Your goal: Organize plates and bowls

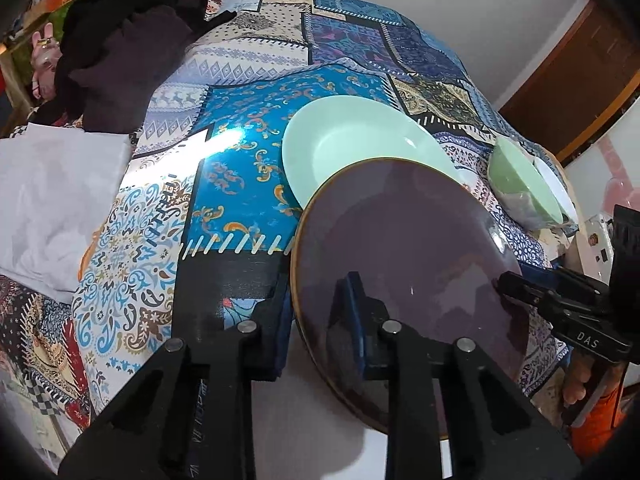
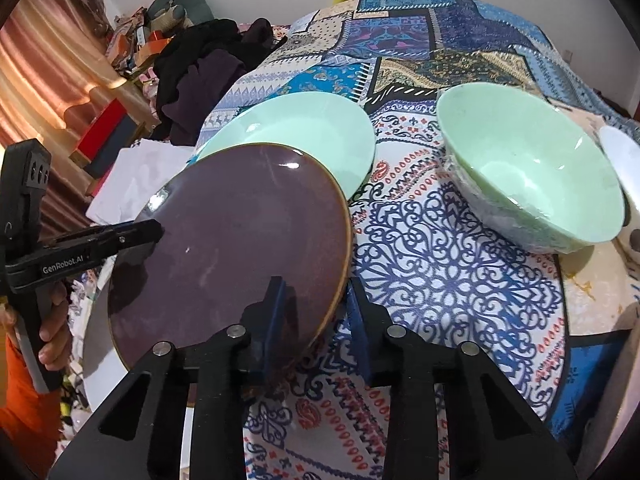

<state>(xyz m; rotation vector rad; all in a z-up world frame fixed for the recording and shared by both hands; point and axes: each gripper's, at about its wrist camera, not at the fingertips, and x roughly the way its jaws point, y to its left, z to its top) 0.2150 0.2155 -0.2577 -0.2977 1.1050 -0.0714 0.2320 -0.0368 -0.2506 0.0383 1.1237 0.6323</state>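
Observation:
A dark purple plate [image 1: 400,240] [image 2: 240,232] with a brown rim is gripped from both sides at the near edge of the patterned table [image 1: 240,184]. My left gripper [image 1: 318,320] is shut on its left rim, one blue pad on top and one outside. My right gripper [image 2: 316,316] is shut on the opposite rim; its tip also shows in the left wrist view [image 1: 500,282]. The left gripper's tip [image 2: 158,228] shows at the plate's far side. Behind the purple plate lies a mint plate [image 1: 352,136] [image 2: 304,132], partly covered by it. A pale green bowl [image 1: 516,184] [image 2: 532,168] stands to the right.
A white dish [image 2: 620,152] sits just right of the green bowl. Dark clothes [image 1: 120,60] [image 2: 200,80] are piled at the table's back left, with white cloth [image 1: 52,200] beside them. A hand in an orange sleeve [image 2: 52,344] holds the left gripper.

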